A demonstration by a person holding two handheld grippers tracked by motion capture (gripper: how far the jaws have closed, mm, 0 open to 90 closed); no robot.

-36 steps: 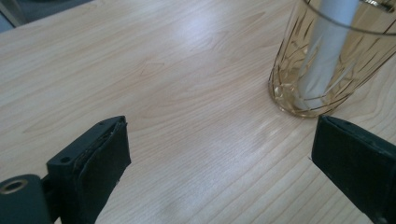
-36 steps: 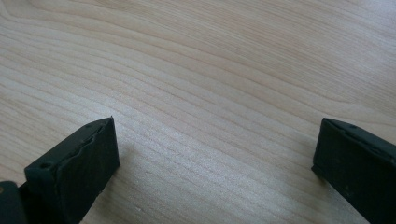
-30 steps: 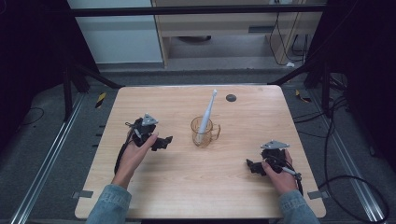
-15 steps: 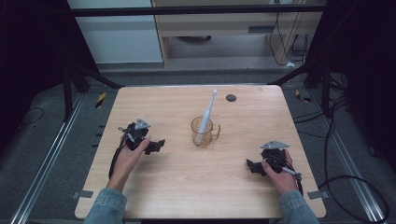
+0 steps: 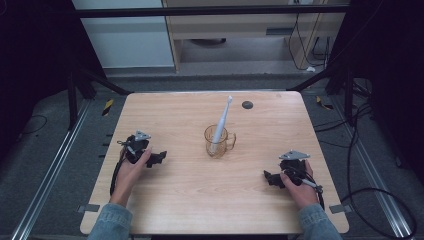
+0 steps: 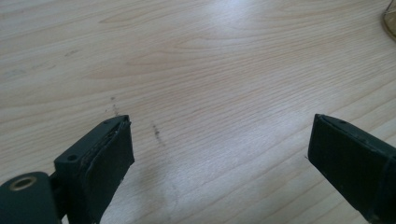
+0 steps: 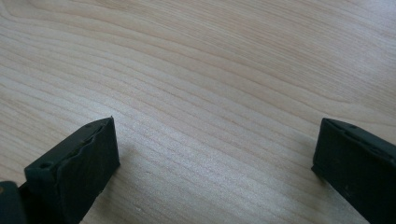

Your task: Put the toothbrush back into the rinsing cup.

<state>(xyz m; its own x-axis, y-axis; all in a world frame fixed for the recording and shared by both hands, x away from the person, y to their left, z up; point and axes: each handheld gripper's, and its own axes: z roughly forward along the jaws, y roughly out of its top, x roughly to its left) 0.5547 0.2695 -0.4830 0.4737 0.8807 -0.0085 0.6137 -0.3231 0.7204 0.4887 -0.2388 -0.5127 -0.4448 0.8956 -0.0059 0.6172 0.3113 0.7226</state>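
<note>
The left claw (image 5: 159, 158) sat wide open and empty on the tabletop (image 5: 175, 200); so did the right claw (image 5: 268, 178). Between them stood the cup (image 5: 218, 141), well apart, with a toothbrush (image 5: 220, 125) inside. Both seemed idle; next, probably a reach toward the cup.
</note>
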